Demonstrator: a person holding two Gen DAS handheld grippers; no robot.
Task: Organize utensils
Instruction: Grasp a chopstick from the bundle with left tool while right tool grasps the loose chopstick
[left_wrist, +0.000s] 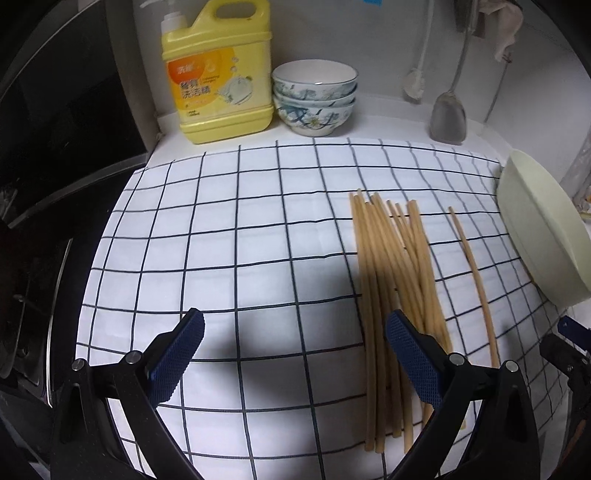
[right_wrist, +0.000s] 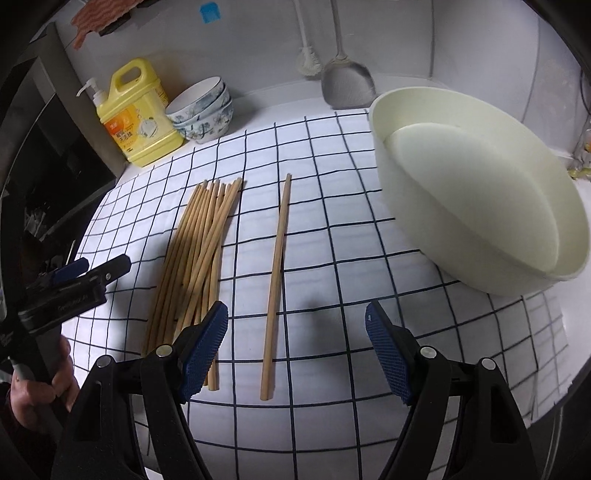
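Blue-padded fingers fill the bottom of both views. Left gripper (left_wrist: 293, 360) hangs spread wide and grasping nothing, above the checked cloth (left_wrist: 221, 229); its right-hand finger covers part of the chopstick bundle (left_wrist: 391, 280) at lower centre-right of that frame. Right gripper (right_wrist: 295, 350) is likewise spread apart and empty; its left-hand finger hides the near ends of the bundle, while the single chopstick (right_wrist: 275, 291) lies loose on the cloth between the fingers, apart from the bundle.

At the right, the cream basin (right_wrist: 406, 192) sits on the cloth, its far side cut off by the lens edge; a pale flat insert leans inside it. In the left wrist view only its rim shows at the right border.

Along the back wall stand a yellow detergent bottle (left_wrist: 218, 81) and stacked bowls (left_wrist: 316, 98), touching each other, with a hanging metal spatula (left_wrist: 448, 118) and a blurred white brush (left_wrist: 415, 83). Bare cloth lies open left of the bundle.
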